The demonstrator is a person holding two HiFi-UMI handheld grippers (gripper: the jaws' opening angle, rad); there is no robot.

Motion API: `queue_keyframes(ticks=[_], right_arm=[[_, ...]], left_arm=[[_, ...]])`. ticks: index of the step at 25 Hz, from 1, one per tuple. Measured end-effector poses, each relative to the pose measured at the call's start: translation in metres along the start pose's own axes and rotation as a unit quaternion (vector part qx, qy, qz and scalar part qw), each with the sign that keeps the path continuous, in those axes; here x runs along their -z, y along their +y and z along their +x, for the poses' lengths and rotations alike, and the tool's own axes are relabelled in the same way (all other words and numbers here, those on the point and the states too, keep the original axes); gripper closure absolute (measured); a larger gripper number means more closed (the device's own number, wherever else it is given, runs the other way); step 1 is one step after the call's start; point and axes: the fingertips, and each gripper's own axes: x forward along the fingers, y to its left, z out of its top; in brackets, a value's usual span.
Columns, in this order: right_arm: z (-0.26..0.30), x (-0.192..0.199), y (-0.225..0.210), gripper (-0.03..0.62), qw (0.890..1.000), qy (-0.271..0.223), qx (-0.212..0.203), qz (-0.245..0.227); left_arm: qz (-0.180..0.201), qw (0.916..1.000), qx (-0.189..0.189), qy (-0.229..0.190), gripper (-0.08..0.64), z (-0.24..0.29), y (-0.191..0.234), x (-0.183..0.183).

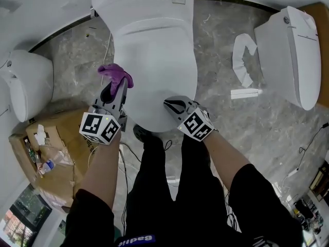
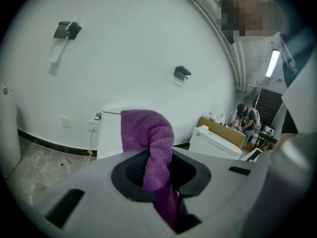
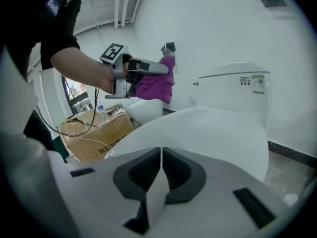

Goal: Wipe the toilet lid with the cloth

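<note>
The white toilet lid (image 1: 154, 60) lies closed in the middle of the head view; it also fills the middle of the right gripper view (image 3: 208, 133). My left gripper (image 1: 117, 84) is shut on a purple cloth (image 1: 117, 74), held just off the lid's left edge. The cloth (image 2: 151, 143) bulges up out of the jaws in the left gripper view. My right gripper (image 1: 172, 105) is shut with nothing in it, at the lid's near edge. From the right gripper view the left gripper (image 3: 166, 68) and the cloth (image 3: 156, 86) hang to the left, above the lid.
A second toilet (image 1: 290, 53) stands at the right, with a white wrapper (image 1: 244, 60) on the marble floor beside it. Another white fixture (image 1: 25, 84) is at the left. A cardboard box (image 1: 54, 153) with a bottle sits by my left leg. Cables trail on the floor.
</note>
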Motion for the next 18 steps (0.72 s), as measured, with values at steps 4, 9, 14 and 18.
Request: queue_keyframes(ticks=[4, 9, 14, 18], right_arm=[[-0.001, -0.003, -0.007, 0.557, 1.000, -0.012, 0.005, 0.006], [-0.019, -0.038, -0.007, 0.557, 0.999, -0.040, -0.009, 0.015], [-0.046, -0.088, -0.011, 0.557, 0.997, -0.072, -0.021, 0.008], [-0.057, -0.106, -0.015, 0.557, 0.995, -0.096, -0.033, 0.022]], left_arm=[[0.002, 0.9995, -0.016, 0.027, 0.491, 0.025, 0.025, 0.013], [0.036, 0.9951, -0.034, 0.085, 0.491, 0.062, 0.057, 0.023], [0.087, 0.9803, -0.044, 0.172, 0.491, 0.096, 0.080, 0.040], [0.128, 0.9582, -0.056, 0.250, 0.491, 0.121, 0.108, 0.064]])
